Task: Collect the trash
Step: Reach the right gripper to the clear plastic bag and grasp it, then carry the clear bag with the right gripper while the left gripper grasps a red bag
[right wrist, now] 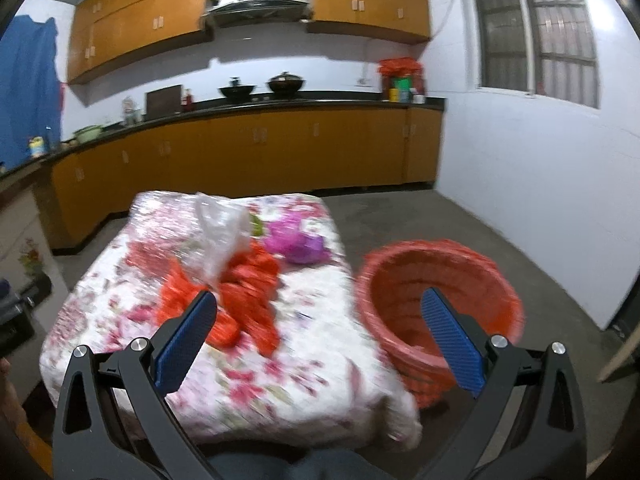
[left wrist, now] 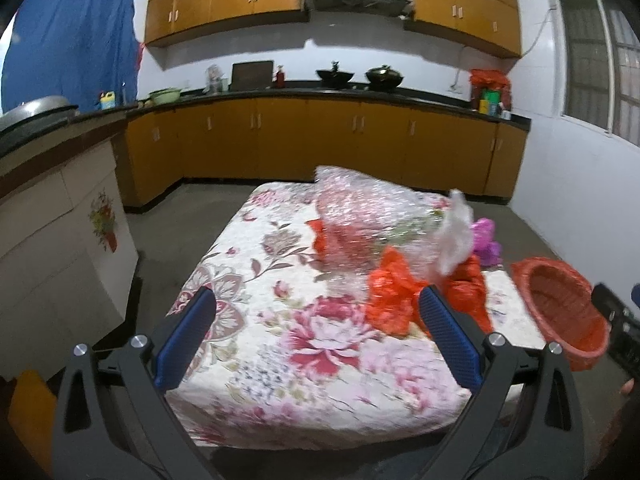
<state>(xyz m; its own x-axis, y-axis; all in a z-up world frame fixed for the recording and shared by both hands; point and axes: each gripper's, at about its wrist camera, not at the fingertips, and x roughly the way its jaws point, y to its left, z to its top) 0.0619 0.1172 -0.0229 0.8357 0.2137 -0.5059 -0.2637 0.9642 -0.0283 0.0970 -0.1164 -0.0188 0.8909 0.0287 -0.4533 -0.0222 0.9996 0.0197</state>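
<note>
A low table with a floral cloth (left wrist: 280, 320) (right wrist: 280, 380) carries a heap of trash: crumpled red plastic bags (left wrist: 390, 296) (right wrist: 248, 288), a big sheet of bubble wrap (left wrist: 360, 208) (right wrist: 164, 216), a clear plastic bag (left wrist: 454, 240) (right wrist: 222, 236) and a purple wrapper (left wrist: 486, 240) (right wrist: 296, 240). A red woven basket (left wrist: 560, 312) (right wrist: 440, 304) stands on the floor at the table's right side. My left gripper (left wrist: 316, 300) is open above the cloth, short of the red bags. My right gripper (right wrist: 318, 304) is open, spanning the table's right edge and the basket. Both hold nothing.
Orange kitchen cabinets and a dark counter (left wrist: 320, 92) with woks and bottles run along the far wall. A white cabinet with a flower decal (left wrist: 80, 240) stands at left. Grey floor (right wrist: 440, 220) lies between table and white wall. The other gripper's body shows at the right edge (left wrist: 616, 320).
</note>
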